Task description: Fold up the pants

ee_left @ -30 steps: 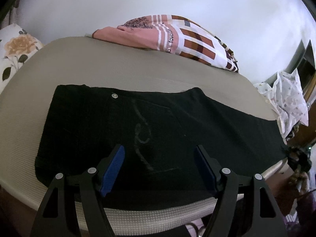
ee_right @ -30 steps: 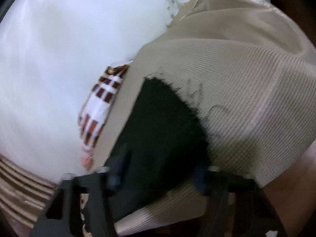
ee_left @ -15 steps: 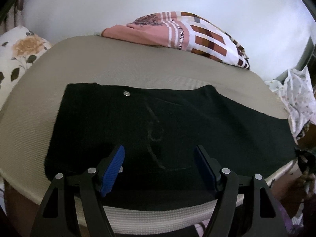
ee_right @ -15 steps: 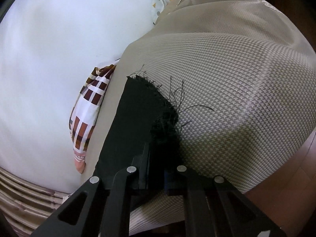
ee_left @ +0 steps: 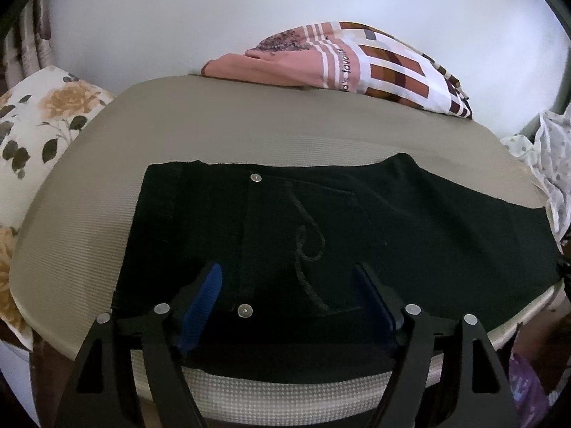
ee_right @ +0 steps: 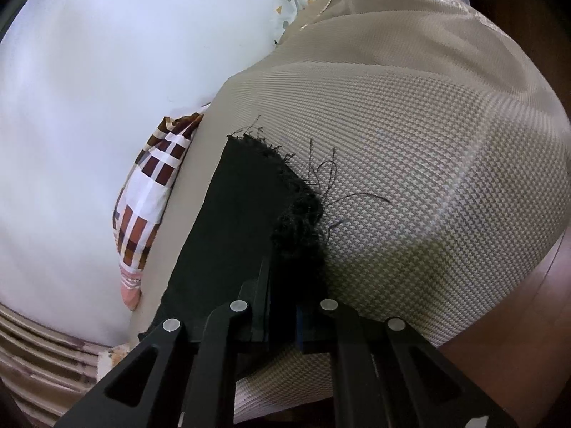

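Now clamping right claw point(ee_right: 282, 317) on frayed pants point(ee_right: 228, 235) hem at lower centre, readying fold; left claw point(ee_left: 289, 303) opening wider over waistband, gripping nothing.

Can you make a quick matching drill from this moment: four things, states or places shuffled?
Things:
1. left tongs
2. right tongs
3. black pants
4. checked cloth

States:
A. bunched at the far edge by the wall
B. clamped on the frayed hem
C. spread flat on the beige pad
D. jaws opening over the waist, nothing pinched

Pairs: 1-D, 2-B, 3-C, 4-A
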